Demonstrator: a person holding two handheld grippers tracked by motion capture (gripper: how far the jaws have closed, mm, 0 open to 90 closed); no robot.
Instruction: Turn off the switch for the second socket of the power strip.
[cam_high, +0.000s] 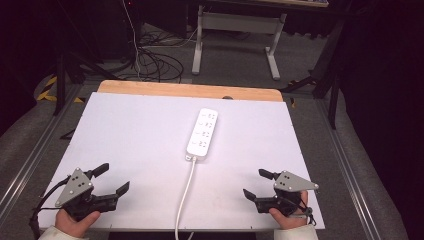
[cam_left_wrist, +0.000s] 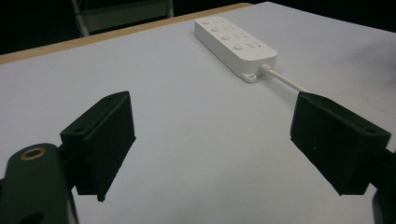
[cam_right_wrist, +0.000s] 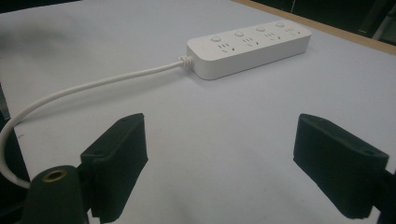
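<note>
At the near left corner of the white surface (cam_high: 125, 140), the left gripper (cam_high: 114, 179) rests in a person's hand (cam_high: 75, 222), its two black jaws spread wide with nothing between them; in the left gripper view the same jaws frame bare white surface (cam_left_wrist: 187, 140), and its fingertips (cam_left_wrist: 105, 140) touch nothing. A grey three-cornered plate sits on top of this gripper, and a dark cable trails from it toward the near edge. At the centre, well apart from both grippers, lies the white power strip (cam_high: 203, 133), flat on the surface, its long axis running away from the person and tilted slightly to the right at the far end; its sockets and round buttons face up. The white cord (cam_high: 186, 192) leaves the strip's near end and runs to the near edge of the surface, passing between the two grippers. At the near right corner, the right gripper (cam_high: 256, 184) is likewise held in a hand (cam_high: 289, 220), jaws standing wide apart and empty, pointing inward toward the cord; in the right gripper view the power strip (cam_right_wrist: 250, 46) lies ahead and the cord (cam_right_wrist: 93, 86) curves off to the left. Beyond the surface's wooden far rim, dark floor carries loose cables and the legs of a second desk.
</note>
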